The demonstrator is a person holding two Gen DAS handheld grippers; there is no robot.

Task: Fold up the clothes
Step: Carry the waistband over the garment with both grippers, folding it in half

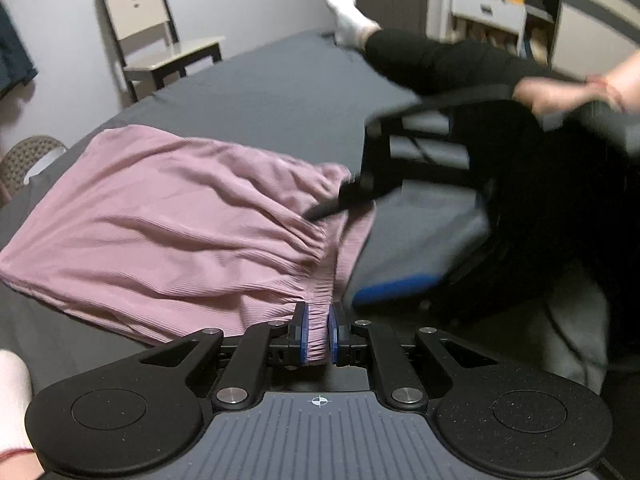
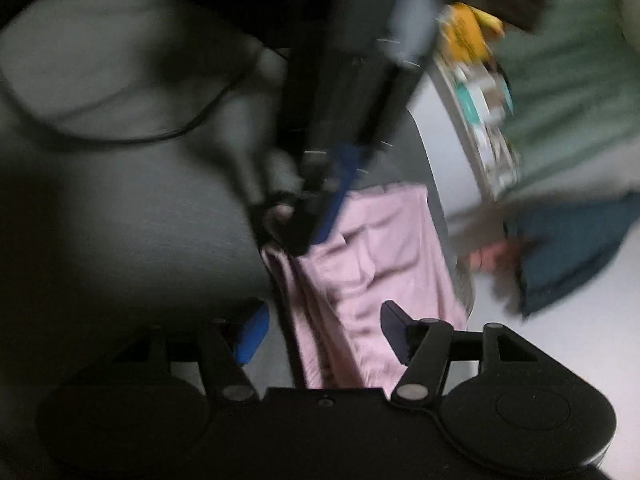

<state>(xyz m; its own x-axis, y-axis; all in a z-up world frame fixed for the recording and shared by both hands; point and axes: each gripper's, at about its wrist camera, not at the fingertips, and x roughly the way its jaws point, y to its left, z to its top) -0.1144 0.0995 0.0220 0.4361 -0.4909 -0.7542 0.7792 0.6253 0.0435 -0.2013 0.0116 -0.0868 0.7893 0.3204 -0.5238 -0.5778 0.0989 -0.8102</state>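
Pink shorts [image 1: 168, 216] on bed [image 1: 260, 96], waistband clamped by left gripper [image 1: 318, 334], right gripper [image 2: 320, 330] spread wide, holding nothing; mid-fold probably; next: second waistband grip.

No readable text, brand or number shows in either view. The only sign is a small white crosshair mark [image 1: 319, 401] printed on the ribbed grey body of the left claw's housing. The packages on the shelf [image 1: 496, 0] in the left wrist view and those on the shelf [image 2: 484, 116] in the right wrist view are too blurred to read
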